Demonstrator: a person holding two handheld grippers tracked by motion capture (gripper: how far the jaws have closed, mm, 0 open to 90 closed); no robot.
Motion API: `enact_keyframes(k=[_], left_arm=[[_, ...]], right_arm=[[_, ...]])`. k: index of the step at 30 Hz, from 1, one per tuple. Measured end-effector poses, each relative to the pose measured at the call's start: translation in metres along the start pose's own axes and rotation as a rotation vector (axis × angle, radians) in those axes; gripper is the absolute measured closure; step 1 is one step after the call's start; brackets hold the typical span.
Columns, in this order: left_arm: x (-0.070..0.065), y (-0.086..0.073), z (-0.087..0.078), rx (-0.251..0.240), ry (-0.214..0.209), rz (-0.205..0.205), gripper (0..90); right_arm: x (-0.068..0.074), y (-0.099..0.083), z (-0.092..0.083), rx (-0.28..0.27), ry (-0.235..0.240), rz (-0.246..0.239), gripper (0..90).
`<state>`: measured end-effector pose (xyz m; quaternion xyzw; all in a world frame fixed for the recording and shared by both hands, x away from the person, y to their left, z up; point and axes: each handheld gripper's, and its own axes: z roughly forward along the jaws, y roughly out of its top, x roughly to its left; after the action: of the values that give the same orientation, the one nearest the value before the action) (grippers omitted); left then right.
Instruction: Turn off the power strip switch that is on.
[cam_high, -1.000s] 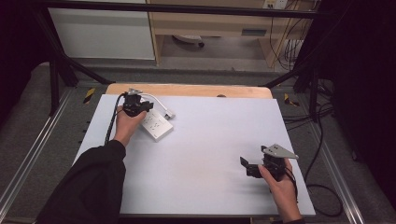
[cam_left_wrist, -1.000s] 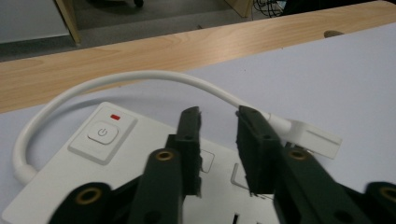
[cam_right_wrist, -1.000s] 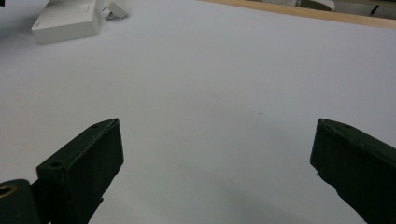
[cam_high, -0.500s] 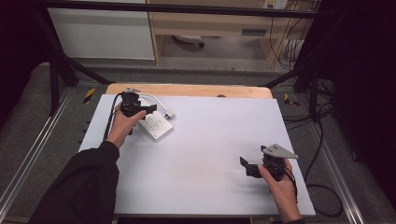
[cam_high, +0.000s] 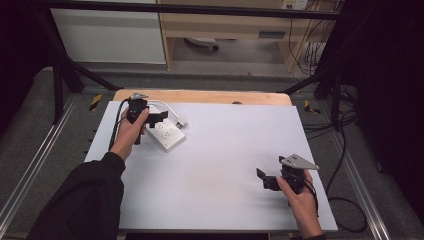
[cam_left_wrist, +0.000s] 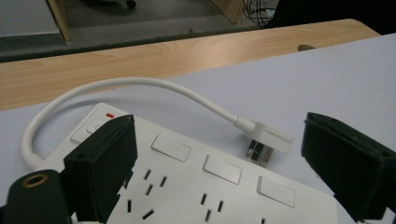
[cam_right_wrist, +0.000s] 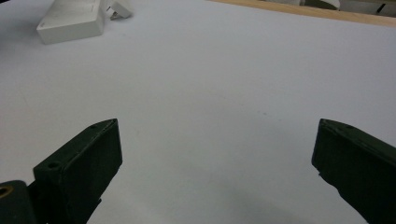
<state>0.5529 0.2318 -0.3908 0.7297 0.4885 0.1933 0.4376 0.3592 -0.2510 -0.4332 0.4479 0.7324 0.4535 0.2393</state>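
Observation:
A white power strip (cam_high: 167, 135) lies at the far left of the white table, its short white cable (cam_high: 160, 104) looping round to a flat plug (cam_high: 181, 121) resting on the table beside it. My left gripper (cam_high: 159, 117) hovers just over the strip's switch end. Its jaws have just been opening and stand wide, with the strip's (cam_left_wrist: 187, 186) sockets below them and nothing pinched. The cable (cam_left_wrist: 140, 83) and plug (cam_left_wrist: 268, 140) lie just beyond. My right gripper (cam_high: 262, 177) rests low at the near right, open (cam_right_wrist: 217, 135) over bare table, far from the strip (cam_right_wrist: 72, 21).
A bare wooden band (cam_high: 200, 96) runs along the table's far edge. Metal frame rails flank the table, and black cables (cam_high: 345, 200) trail on the floor at the right. White table surface (cam_high: 225, 150) stretches between the two hands.
My left gripper's jaws have spread apart above the power strip, and that hand has shifted slightly toward the far left. The right hand has kept still.

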Motion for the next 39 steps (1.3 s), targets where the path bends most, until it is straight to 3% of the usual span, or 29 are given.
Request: enact_keyframes(k=[5, 24, 39], left_arm=[[-0.003, 0.001, -0.008, -0.01, 0.034, 0.018, 7.0], [-0.009, -0.009, -0.047, -0.056, -0.018, 0.009, 7.0], [-0.017, -0.015, -0.068, -0.077, -0.049, 0.036, 7.0]], right_arm=[[0.0, 0.0, 0.001, -0.004, 0.009, -0.002, 2.1], [0.0, 0.001, 0.001, -0.005, 0.019, 0.0, 2.1], [0.001, 0.001, 0.001, 0.001, 0.017, -0.002, 2.1]])
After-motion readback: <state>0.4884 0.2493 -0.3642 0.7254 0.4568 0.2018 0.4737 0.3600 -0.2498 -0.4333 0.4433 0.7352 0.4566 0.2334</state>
